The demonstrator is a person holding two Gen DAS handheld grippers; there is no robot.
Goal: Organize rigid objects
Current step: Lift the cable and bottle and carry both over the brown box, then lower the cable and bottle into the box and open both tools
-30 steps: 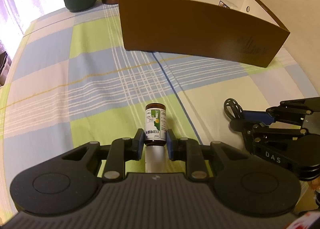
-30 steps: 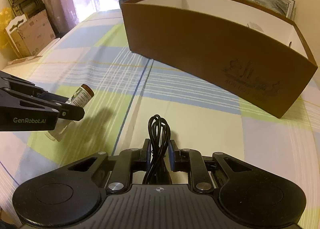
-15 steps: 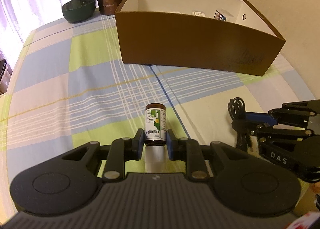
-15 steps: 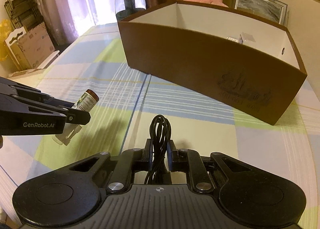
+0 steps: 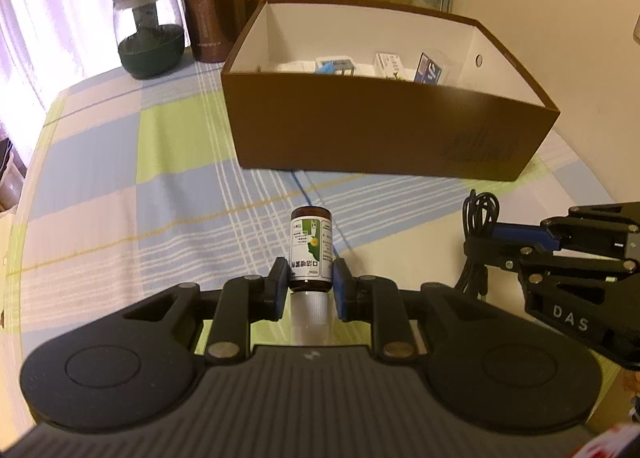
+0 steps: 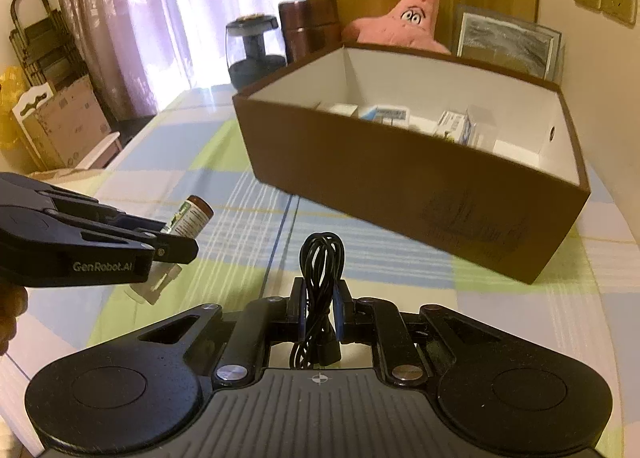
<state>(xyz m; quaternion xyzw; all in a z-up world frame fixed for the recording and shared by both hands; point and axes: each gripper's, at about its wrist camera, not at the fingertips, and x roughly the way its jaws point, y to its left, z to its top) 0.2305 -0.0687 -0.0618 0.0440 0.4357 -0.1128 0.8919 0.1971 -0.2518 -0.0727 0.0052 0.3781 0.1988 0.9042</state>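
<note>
Left tool (image 5: 310, 285): clamped on a brown spray bottle (image 5: 311, 248), base pointing forward, clear cap toward the handle.
Right tool (image 6: 320, 308): pinching a coiled black cable (image 6: 320, 278), its loop standing above the fingers.
Both are carried above the checked bench (image 5: 120, 178), short of the brown cardboard box (image 5: 380, 138), which already contains small cartons (image 5: 390, 65).
Handling advice: clear the near wall with margin, lower each item into bare floor space, release one at a time.
</note>
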